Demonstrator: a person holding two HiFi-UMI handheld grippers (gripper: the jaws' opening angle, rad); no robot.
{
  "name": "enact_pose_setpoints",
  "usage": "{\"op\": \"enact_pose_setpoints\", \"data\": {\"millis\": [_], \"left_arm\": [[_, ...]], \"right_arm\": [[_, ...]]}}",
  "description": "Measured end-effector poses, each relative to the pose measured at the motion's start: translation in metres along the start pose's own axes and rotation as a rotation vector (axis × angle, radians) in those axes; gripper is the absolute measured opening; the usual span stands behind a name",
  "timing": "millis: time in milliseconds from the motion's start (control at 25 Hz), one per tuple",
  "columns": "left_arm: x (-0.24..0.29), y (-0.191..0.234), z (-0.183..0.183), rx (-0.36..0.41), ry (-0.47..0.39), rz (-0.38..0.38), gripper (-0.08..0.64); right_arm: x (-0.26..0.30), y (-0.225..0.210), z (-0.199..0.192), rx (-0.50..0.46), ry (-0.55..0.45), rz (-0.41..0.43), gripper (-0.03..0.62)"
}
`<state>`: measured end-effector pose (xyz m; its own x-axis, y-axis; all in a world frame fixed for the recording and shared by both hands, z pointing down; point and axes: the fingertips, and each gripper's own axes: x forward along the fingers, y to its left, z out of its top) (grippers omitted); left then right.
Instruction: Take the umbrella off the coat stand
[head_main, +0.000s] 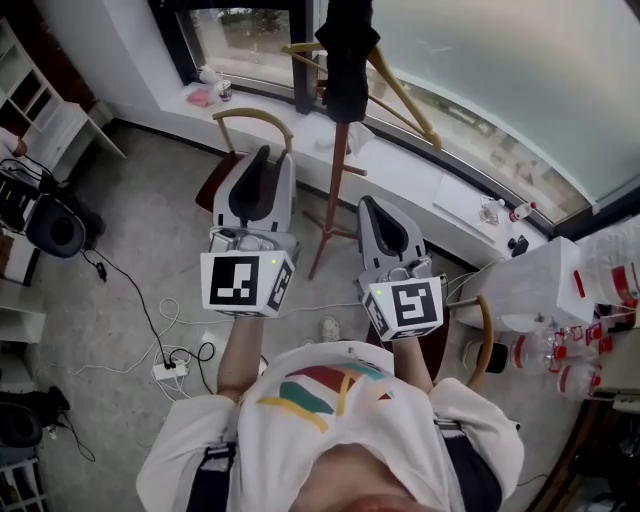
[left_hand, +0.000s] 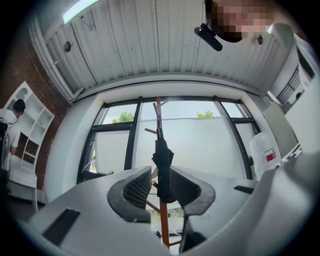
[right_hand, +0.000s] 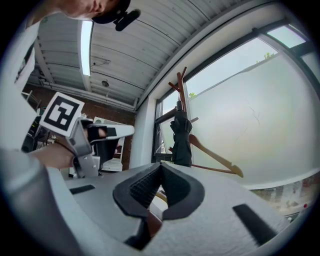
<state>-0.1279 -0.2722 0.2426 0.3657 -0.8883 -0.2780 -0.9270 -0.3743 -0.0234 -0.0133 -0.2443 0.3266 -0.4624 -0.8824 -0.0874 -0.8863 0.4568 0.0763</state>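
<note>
Since the black folded fabric umbrella (head_main: 347, 60) hangs upright on the brown wooden coat stand (head_main: 332, 200), ahead of both hands and apart from them, the left hand-held gripper (head_main: 262, 165), slightly spread and empty, looks best lined up; the right hand-held gripper (head_main: 380, 212) is pressed together, empty.

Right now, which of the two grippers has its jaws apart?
The left gripper: a narrow gap shows between its jaws, while those of the right gripper touch.

Grey floor (head_main: 110, 290) — a white power strip (head_main: 168, 371) and cables (head_main: 205, 352) lie on it.
</note>
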Motion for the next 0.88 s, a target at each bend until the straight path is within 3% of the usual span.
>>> {"op": "enact_pose_setpoints", "data": {"millis": [80, 240, 400, 600, 720, 880], "left_arm": [[0.018, -0.004, 0.014, 0.030, -0.025, -0.044, 0.110], [0.054, -0.001, 0.030, 0.005, -0.061, -0.117, 0.186], [0.093, 0.000, 0.020, -0.077, 0.011, -0.186, 0.313], [0.143, -0.007, 0.007, -0.104, 0.099, -0.232, 0.344], [0.166, -0.014, -0.008, -0.114, 0.197, -0.266, 0.344], [0.188, -0.016, -0.022, -0.121, 0.263, -0.271, 0.344]], "right_arm": [[-0.003, -0.004, -0.001, 0.000, 0.003, -0.008, 0.000], [-0.009, -0.013, 0.005, -0.014, -0.004, -0.029, 0.000], [-0.011, -0.020, 0.008, -0.005, -0.016, -0.054, 0.000], [-0.011, -0.025, 0.009, 0.006, -0.025, -0.072, 0.000], [-0.013, -0.030, 0.007, 0.016, -0.026, -0.085, 0.000], [-0.015, -0.036, 0.005, 0.029, -0.030, -0.098, 0.000]]}}
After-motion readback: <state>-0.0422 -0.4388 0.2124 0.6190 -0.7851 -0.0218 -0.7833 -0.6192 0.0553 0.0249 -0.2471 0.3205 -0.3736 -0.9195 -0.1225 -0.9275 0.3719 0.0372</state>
